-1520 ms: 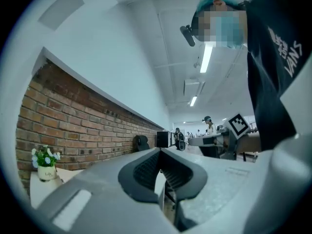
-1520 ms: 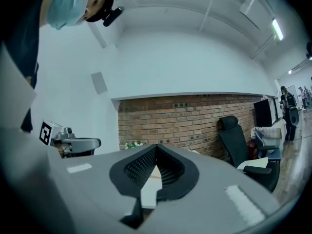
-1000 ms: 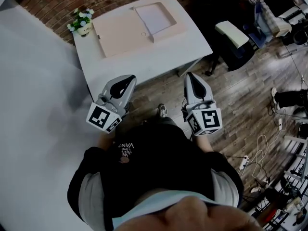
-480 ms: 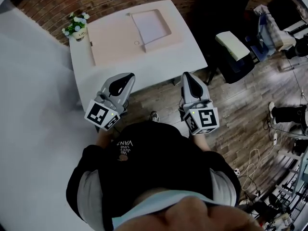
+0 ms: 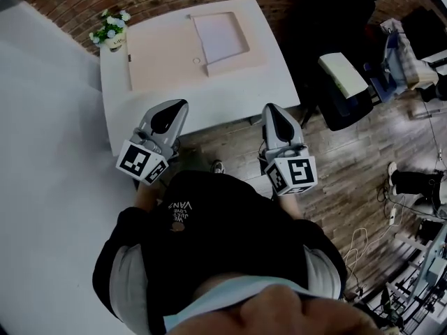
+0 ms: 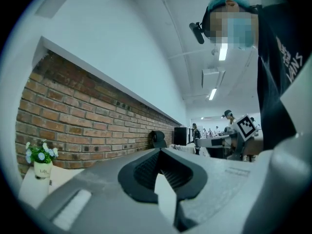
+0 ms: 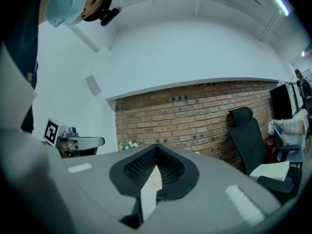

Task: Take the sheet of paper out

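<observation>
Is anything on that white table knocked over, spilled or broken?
Nothing stands out. The flat beige box lies open on the white table, the sheet of paper lies flat in its tray half, and the small flower pot stands upright at the far left corner. No spill or damage shows.

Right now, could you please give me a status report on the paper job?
Left hand-held gripper shut, empty; right hand-held gripper the same. Sheet of paper lies in the beige tray, untouched. Nothing in the way.
</observation>
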Demonstrator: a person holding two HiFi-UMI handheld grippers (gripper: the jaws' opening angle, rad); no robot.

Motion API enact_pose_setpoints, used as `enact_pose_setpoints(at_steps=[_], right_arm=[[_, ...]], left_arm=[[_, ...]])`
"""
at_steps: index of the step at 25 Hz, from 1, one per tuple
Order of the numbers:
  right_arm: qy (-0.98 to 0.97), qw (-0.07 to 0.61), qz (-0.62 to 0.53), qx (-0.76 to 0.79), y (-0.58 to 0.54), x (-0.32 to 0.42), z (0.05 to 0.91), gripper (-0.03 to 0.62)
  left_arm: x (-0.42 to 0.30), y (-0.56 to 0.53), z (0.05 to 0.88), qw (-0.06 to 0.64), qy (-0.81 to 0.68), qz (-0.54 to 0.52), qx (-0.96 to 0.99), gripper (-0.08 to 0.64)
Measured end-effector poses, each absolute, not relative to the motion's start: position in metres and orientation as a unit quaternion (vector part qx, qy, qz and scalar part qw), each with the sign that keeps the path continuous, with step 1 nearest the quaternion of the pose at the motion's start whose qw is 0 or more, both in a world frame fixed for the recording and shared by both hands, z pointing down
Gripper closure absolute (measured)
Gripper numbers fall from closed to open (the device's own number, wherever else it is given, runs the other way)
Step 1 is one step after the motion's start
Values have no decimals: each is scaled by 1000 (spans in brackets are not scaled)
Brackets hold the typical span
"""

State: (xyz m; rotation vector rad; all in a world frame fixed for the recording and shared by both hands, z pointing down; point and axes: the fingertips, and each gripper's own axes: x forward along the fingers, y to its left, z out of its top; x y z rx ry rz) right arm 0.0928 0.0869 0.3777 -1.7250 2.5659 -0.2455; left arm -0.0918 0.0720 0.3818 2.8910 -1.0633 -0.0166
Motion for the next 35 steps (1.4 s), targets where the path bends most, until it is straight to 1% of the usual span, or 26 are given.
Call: enact_pose_setpoints(at_steps=[9,23,35], right_arm=[[816,23,-85,-571,54,91,384,592],[788,24,-88,-609,-6,75,381,592],[764,26,-76,-640,-37,62,375,592]], left_arm=[[-102,29,395,55,-338,2,939,560],[-112,-50,394,63,-292,5,954,560],[-130,-87,396,72,-266,-2,961,560]])
